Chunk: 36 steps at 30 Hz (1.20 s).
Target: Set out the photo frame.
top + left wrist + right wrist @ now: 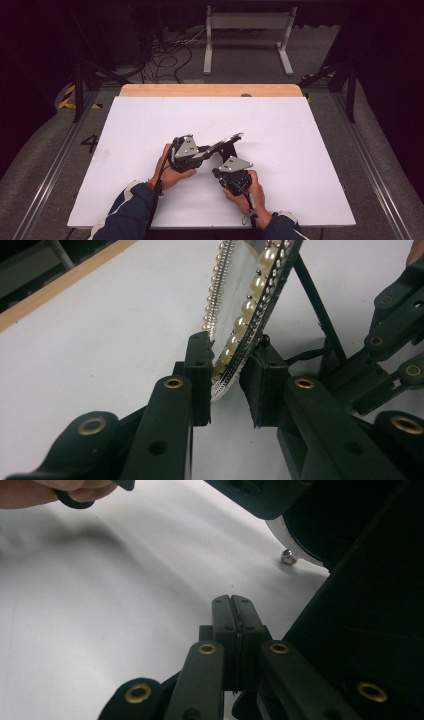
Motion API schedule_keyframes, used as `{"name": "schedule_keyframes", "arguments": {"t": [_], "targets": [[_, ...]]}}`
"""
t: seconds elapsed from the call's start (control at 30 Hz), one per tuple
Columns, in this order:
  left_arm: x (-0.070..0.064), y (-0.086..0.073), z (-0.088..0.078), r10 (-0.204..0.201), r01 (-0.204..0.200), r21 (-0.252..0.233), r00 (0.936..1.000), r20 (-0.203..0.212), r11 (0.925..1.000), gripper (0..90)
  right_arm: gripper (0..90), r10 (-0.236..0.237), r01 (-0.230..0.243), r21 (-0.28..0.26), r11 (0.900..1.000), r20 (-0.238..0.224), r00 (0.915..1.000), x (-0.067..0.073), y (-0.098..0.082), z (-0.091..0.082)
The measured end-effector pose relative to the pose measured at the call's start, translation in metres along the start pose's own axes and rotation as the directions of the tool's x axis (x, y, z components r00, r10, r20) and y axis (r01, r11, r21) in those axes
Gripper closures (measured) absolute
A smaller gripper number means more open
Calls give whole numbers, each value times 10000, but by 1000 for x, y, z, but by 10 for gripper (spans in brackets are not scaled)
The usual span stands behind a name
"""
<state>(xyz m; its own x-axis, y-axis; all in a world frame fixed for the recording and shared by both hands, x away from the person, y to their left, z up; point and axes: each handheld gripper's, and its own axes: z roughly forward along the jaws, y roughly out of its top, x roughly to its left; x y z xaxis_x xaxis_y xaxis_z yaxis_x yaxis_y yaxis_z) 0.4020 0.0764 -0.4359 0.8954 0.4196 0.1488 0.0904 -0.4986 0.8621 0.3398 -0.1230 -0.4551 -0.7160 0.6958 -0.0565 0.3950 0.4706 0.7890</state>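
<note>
Covering a wooden table (210, 90), white sheet (150, 130) bears left hand-held gripper (227, 385) clamping pearl-rimmed mirror (245, 315), right hand-held gripper (233, 611) closed empty.

White surface (150, 125) — a plain sheet covering most of the top, bare across its far half. Along the far edge a strip of light wood (210, 90) stays uncovered, with a small dark mark (246, 94) on it right of centre. Beyond the surface, grey carpeted floor (240, 60). A white metal frame (248, 37) stands there on two long feet. Left of it, a tangle of dark cables (167, 55) runs across the floor into shadow. Yellow-and-black hazard tape (67, 97) is stuck down at far left — a second patch at far right. Metal rails (50, 170) flank both sides. A painted "4" (90, 143) sits beside the left rail.
</note>
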Motion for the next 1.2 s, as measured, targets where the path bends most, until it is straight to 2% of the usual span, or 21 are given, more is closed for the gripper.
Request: {"name": "schedule_keyframes", "arguments": {"t": [0.13, 0.23, 0.3, 0.43, 0.5, 0.67, 0.8, 0.97, 1.07, 1.2], "targets": [[-2, 1, -1, 144, -144, 45, 9999, -51, 9999, 758, 900, 3, -3, 15, 10000, -34, 10000, -2, -1, -1], [-3, 0, -4, 250, -251, 53, 9996, 97, 9997, 768, 900, 187, -188, -94, 9998, -158, 9997, -4, -3, -4], [-6, 1, -6, 475, -476, 172, 9988, 70, 9987, 771, 900, 207, -209, -56, 9998, -308, 9993, -7, -4, -6], [-10, 2, -6, 503, -505, 159, 9986, 144, 9986, 776, 900, 198, -201, -70, 9998, -323, 9993, -10, -6, -9], [-13, 4, -7, 653, -656, 303, 9978, 114, 9974, 779, 900, 178, -180, -66, 9998, -307, 9994, -11, -8, -11], [-15, 5, -7, 617, -625, 314, 9977, 270, 9976, 778, 900, 224, -226, -24, 9997, -414, 9989, -16, -9, -14], [-19, 7, -8, 640, -649, 376, 9977, 242, 9972, 776, 900, 318, -318, 3, 9995, -474, 9984, -18, -12, -17], [-23, 8, -5, 718, -729, 348, 9969, 322, 9967, 769, 900, 514, -517, -192, 9985, -135, 9986, -20, -20, -24], [-24, 9, -4, 765, -778, 361, 9965, 345, 9963, 766, 900, 594, -596, -168, 9981, -111, 9982, -23, -23, -26], [-25, 10, -4, 615, -630, 315, 9971, 456, 9975, 762, 900, 636, -637, -180, 9978, -54, 9980, -24, -23, -27]]}}
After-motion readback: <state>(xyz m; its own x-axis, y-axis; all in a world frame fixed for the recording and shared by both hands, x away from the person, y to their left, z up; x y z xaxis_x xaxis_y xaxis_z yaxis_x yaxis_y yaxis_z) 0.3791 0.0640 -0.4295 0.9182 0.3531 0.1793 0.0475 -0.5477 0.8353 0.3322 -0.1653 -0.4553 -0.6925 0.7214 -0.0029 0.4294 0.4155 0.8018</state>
